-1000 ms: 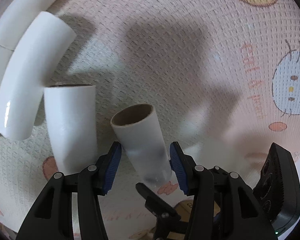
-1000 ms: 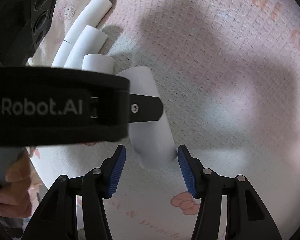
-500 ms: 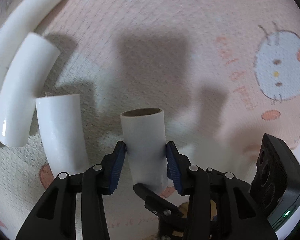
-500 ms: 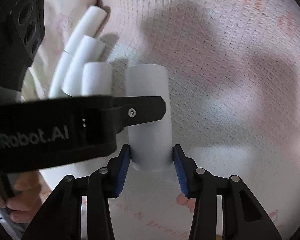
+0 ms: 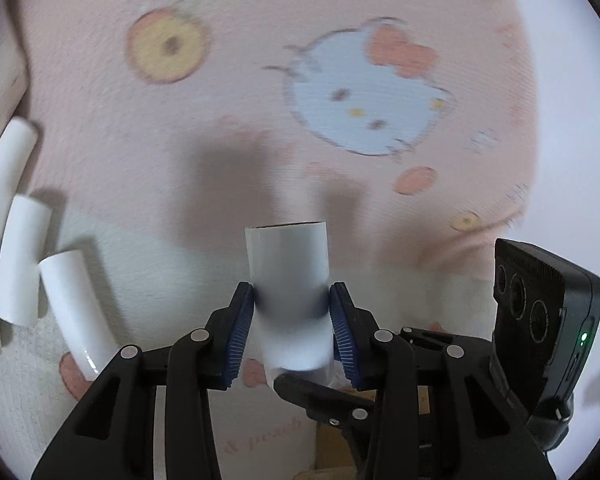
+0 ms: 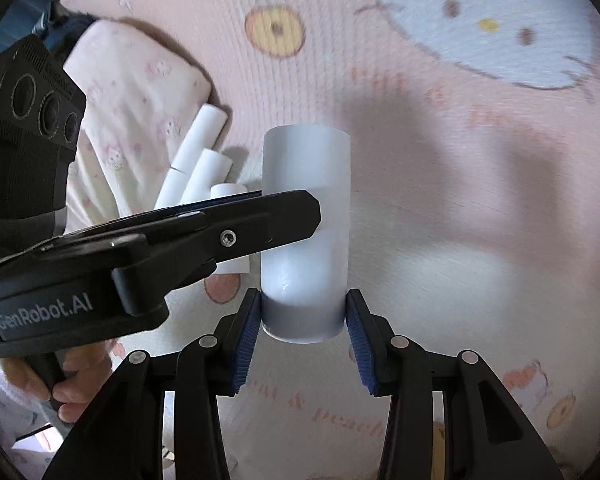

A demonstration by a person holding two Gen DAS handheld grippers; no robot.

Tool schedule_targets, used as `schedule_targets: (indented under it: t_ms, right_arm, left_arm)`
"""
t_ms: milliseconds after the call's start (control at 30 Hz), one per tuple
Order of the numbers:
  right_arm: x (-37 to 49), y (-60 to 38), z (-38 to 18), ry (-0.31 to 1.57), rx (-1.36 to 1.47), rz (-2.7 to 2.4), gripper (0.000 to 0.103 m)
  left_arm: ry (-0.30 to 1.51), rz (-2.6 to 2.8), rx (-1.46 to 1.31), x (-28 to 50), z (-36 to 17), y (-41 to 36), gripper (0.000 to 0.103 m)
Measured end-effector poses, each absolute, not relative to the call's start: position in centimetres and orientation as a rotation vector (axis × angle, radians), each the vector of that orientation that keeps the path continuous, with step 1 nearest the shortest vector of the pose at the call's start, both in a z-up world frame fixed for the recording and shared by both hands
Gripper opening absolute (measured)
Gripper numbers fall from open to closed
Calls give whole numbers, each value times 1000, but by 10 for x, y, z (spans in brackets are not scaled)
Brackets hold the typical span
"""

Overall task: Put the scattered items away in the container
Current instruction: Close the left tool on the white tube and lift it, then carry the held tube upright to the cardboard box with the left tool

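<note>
A white cardboard tube is held off the pink mat by both grippers. My left gripper is shut on one end of it. My right gripper is shut on the other end of the same tube, crossing the left gripper body. More white tubes lie on the mat at the left, also seen in the right wrist view. No container is in view.
A pink cartoon-print mat covers the floor. A folded white printed cloth or pillow lies beside the loose tubes. The right gripper's camera block sits at the lower right of the left wrist view.
Both grippers closed on the tube and lifted it up off the mat; the remaining tubes now look farther away.
</note>
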State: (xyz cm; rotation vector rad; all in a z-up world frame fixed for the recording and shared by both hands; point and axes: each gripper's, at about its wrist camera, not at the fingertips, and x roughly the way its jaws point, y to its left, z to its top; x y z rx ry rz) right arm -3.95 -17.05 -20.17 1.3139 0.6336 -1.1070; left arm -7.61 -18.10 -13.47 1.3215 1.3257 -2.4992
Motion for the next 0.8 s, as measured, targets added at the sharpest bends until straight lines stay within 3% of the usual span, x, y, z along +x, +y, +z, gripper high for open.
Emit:
schedule_targets:
  t_ms: [500,800]
  right_arm:
    - [-69,-109,-114,548,1260,-1318,41]
    - [-69,-104,-90,536,1201,-1401,41]
  left_arm:
    - [1104,-2751,1416,-82,-51,-144,43]
    - [1108,-2790,1426,-84,-34,-139,43]
